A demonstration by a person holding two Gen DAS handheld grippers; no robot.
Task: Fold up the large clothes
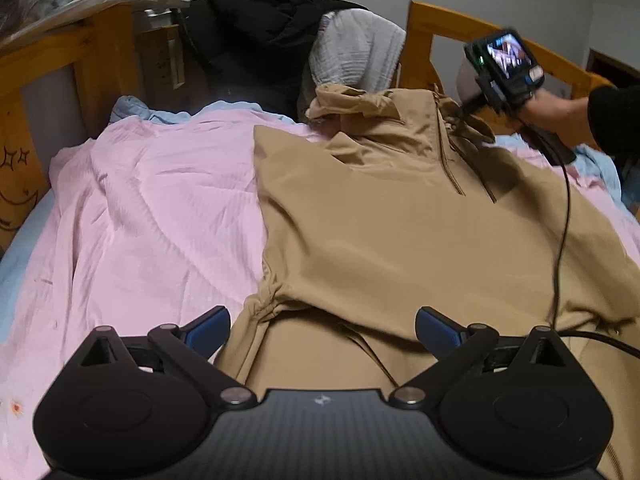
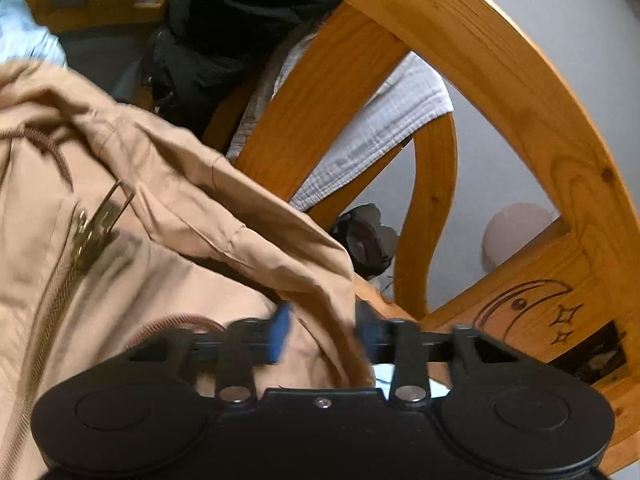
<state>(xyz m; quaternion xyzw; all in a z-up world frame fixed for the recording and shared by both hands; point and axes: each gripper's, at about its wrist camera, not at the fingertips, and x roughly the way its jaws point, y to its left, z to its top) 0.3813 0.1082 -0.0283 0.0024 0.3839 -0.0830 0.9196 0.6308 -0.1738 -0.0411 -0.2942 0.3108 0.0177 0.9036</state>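
Observation:
A tan zip-up jacket (image 1: 400, 216) lies spread on a pink sheet (image 1: 160, 220) on the bed, its hood bunched at the far end. My left gripper (image 1: 322, 330) is open and empty, just above the jacket's near hem. My right gripper (image 1: 466, 114) is at the hood on the far right. In the right wrist view my right gripper (image 2: 322, 330) has its jaws partly closed around a fold of the hood (image 2: 320, 280). The jacket's zipper pull (image 2: 100, 224) lies to its left.
A wooden bed frame (image 2: 500, 80) rises close behind the hood. Black clothes (image 1: 256, 32) and a white cloth (image 1: 360, 52) are piled at the head of the bed. My right gripper's cable (image 1: 560, 248) trails across the jacket.

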